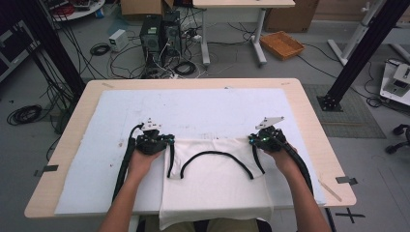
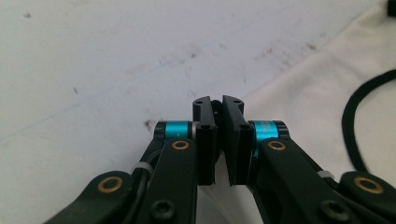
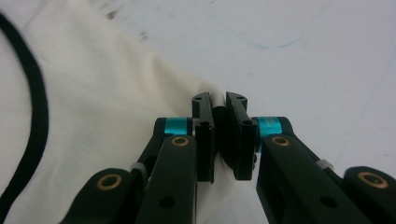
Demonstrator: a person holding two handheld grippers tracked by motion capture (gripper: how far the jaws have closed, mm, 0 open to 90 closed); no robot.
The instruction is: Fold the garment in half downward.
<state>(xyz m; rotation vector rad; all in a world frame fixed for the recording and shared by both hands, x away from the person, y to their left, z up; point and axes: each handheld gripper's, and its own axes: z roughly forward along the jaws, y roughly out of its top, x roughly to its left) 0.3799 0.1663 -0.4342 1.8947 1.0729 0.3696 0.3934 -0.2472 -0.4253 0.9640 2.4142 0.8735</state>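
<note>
A wooden table (image 1: 309, 125) carries a white mat (image 1: 203, 108) smudged with dark marks. On the mat's near half lies a white sleeveless top (image 1: 215, 186) with black trim (image 1: 212, 154) round its neckline and armholes; its hem hangs over the table's near edge. The left gripper (image 1: 162, 140) sits at the top's left shoulder corner, the right gripper (image 1: 256, 138) at the right shoulder corner. In the left gripper view the jaws are nearly closed, pinching the fabric's edge. In the right gripper view the jaws are likewise almost together with white cloth nipped between them
</note>
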